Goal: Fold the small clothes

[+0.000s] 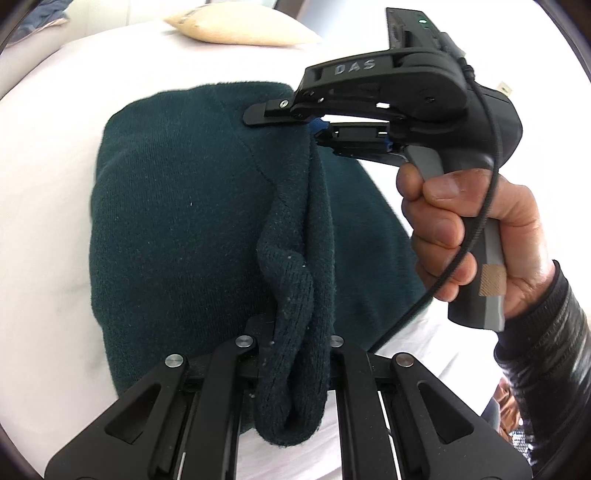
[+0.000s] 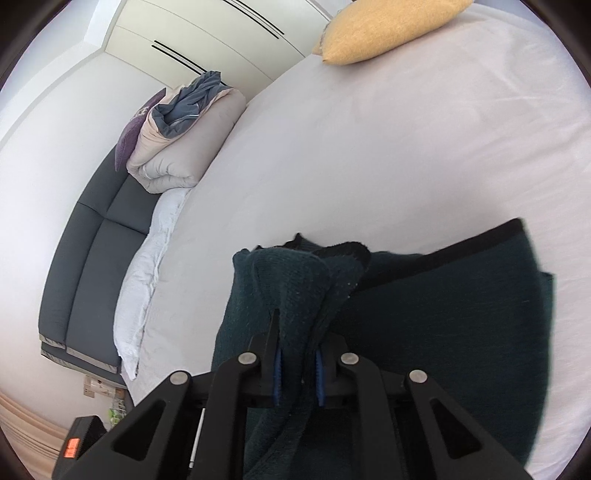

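A dark green knitted garment [image 1: 177,229] lies on the white bed sheet [image 1: 48,184]. My left gripper [image 1: 295,343] is shut on a bunched edge of it at the near side. My right gripper [image 1: 314,129], held in a hand, is shut on the same raised edge farther away. In the right wrist view the right gripper [image 2: 297,343] clamps a fold of the garment [image 2: 461,332] between its blue pads [image 2: 277,373]. The held edge is lifted into a ridge between the two grippers; the rest lies flat on the sheet.
A yellow pillow [image 2: 384,29] lies at the far end of the bed [image 2: 369,147]. A rolled beige and grey duvet [image 2: 184,136] sits at the bed's edge, beside a dark grey sofa [image 2: 92,266]. White cupboards [image 2: 207,33] stand behind.
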### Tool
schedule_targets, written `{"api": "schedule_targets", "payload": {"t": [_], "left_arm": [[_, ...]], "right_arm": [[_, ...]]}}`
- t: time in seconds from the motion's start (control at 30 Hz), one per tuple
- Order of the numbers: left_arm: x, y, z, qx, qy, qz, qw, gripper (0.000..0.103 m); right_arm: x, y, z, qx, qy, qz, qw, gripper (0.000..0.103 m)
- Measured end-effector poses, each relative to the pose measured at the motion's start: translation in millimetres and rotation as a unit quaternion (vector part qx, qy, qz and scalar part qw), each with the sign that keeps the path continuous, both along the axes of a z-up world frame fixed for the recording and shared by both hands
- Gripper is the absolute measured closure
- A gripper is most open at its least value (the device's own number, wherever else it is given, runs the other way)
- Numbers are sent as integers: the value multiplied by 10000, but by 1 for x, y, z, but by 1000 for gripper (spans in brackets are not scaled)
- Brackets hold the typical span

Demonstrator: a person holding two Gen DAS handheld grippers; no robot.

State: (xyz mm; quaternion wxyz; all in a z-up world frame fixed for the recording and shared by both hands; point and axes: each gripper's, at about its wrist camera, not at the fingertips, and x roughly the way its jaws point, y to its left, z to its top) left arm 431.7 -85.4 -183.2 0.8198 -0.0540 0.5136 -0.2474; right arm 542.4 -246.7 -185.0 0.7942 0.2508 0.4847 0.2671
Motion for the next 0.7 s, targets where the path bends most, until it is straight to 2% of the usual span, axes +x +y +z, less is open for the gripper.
{"api": "schedule_targets", "payload": {"t": [0.17,0.47,0.7], "left_arm": [[3,-25,-1,-24,54,-255,9997,96],[21,-48,-4,-36,156,-409,9990,96],[21,-56,2,-145,127,-413,9990,96]], "right_arm": [[-2,-31,-8,-288,116,-13,9995,88],[0,-64,-24,-258,189,-134,9994,88],[7,-76,-16,-395,100,-112,9991,88]]}}
